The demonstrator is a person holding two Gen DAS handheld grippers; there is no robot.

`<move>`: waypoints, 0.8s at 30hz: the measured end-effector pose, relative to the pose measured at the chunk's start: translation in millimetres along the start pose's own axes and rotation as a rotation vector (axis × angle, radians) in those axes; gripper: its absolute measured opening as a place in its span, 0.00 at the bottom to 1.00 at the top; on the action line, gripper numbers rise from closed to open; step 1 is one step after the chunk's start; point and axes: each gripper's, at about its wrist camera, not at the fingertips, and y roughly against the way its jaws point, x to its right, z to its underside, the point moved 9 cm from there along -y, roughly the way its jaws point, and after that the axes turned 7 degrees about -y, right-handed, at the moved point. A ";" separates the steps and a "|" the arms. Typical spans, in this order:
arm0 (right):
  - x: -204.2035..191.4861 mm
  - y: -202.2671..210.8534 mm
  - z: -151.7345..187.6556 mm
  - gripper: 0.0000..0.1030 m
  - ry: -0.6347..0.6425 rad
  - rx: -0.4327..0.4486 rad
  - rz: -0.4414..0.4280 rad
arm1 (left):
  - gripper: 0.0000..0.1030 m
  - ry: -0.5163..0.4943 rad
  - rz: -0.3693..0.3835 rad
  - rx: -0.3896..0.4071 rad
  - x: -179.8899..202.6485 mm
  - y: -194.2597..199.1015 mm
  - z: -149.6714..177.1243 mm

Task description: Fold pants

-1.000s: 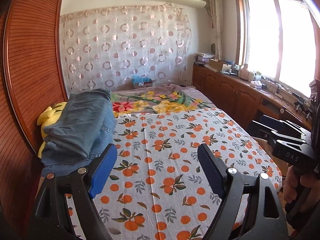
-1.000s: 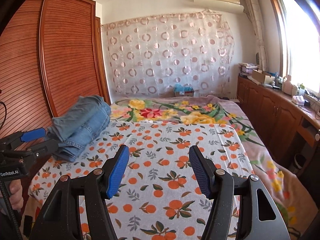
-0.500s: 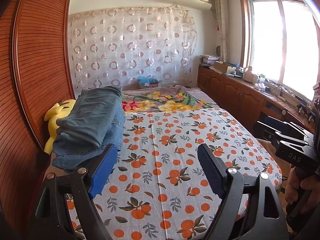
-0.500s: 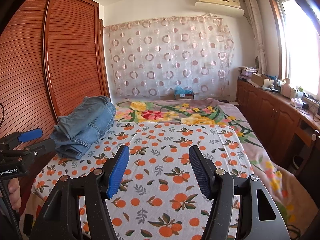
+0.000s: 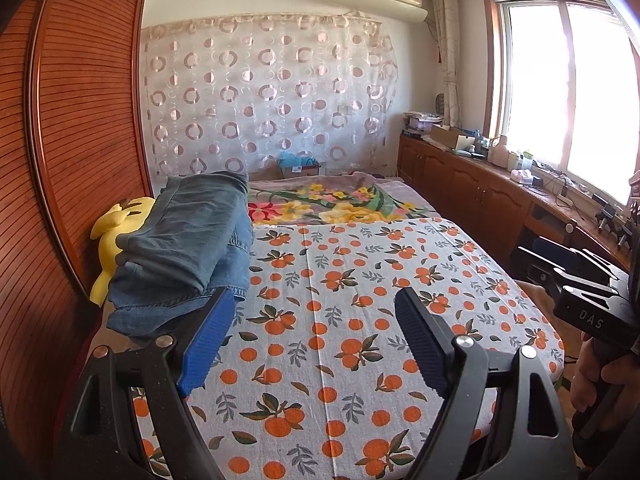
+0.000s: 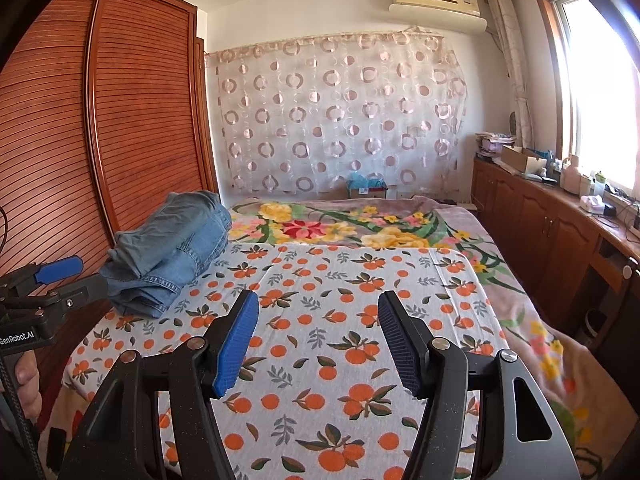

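Two tools are in your hands, and both are empty at this moment. The left tool [image 5: 308,336] has its blue-padded jaws wide apart above the white bed sheet with printed oranges [image 5: 360,320], and nothing is between them. The right tool [image 6: 318,340] is the same: jaws apart, only the sheet is visible in the gap.

The folded blue denim pants [image 5: 180,248] lie as a thick bundle at the left side of the bed, near the reddish-brown slatted wardrobe door [image 5: 72,140]. In the left view the bundle partly lies on a yellow plush toy [image 5: 116,232], which shows from under it on the wardrobe side. The near hem of the bundle appears just behind the left pad, but I cannot tell if they touch.

I think the pants are put there on purpose: at the side they are out of the way, so the middle of the sheet is free as a working area. The layers look stacked and rather even, so I judge the folding is finished, or very nearly.

You hold both tools low and pointing a little downward over the free sheet, well apart from each other. This looks like a resting position after the release, not like an approach to a grasp.

The flower-pattern blanket [image 6: 360,228] covers the far part of the bed and has no role here.
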 end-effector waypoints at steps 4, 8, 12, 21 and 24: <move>0.0 -0.3 2.3 0.62 0.000 0.000 0.000 | 0.81 0.002 0.000 0.001 -0.7 0.4 -0.1; 0.5 -1.0 2.6 0.62 -0.002 -0.002 0.000 | 0.81 0.002 -0.001 0.003 -1.3 0.7 -0.1; 2.0 -1.5 2.2 0.62 0.000 -0.001 0.005 | 0.81 0.004 0.001 0.003 -1.3 0.7 0.0; 3.5 -1.2 2.0 0.62 0.007 0.009 0.011 | 0.81 0.002 0.004 0.003 -0.2 2.5 0.3; 4.2 -1.7 3.2 0.62 0.008 0.008 0.010 | 0.81 0.003 0.004 0.004 -0.1 2.4 0.4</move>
